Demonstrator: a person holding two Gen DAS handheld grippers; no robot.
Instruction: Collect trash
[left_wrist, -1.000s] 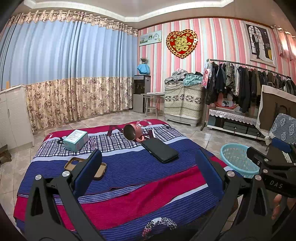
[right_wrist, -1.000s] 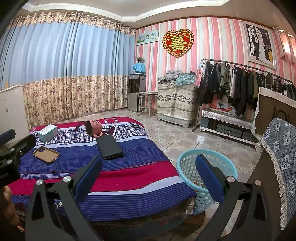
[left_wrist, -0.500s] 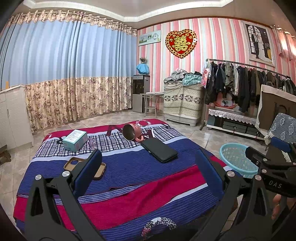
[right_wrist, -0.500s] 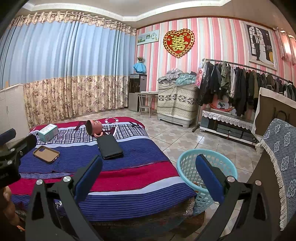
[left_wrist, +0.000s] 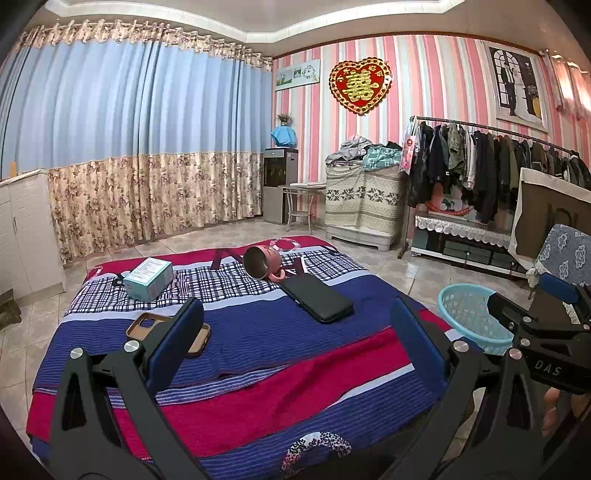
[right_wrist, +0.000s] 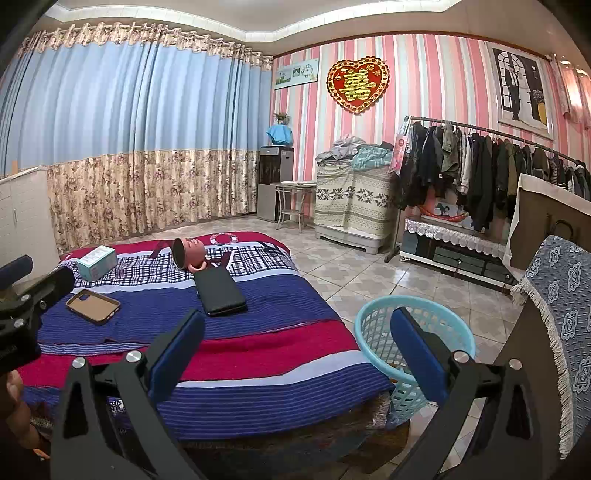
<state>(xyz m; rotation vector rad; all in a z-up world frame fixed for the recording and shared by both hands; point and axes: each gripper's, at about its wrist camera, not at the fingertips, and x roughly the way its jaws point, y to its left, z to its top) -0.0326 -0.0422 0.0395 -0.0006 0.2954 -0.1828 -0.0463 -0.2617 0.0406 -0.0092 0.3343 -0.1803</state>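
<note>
Right now my left gripper hangs wide and empty; the teal box lies ahead-left, nearer it than my equally wide right gripper.

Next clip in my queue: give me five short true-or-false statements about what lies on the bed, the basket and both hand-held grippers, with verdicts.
1. The pink ceramic mug lies on its side on the striped bedspread. True.
2. The light blue plastic basket sits on the bed. False: it stands on the tiled floor beside the bed.
3. The left hand-held gripper is open and holds nothing. True.
4. The right hand-held gripper grips the black rectangular case. False: it is open and empty; the case lies on the bed.
5. The small teal cardboard box rests inside the basket. False: it sits on the bed's checked part.
</note>
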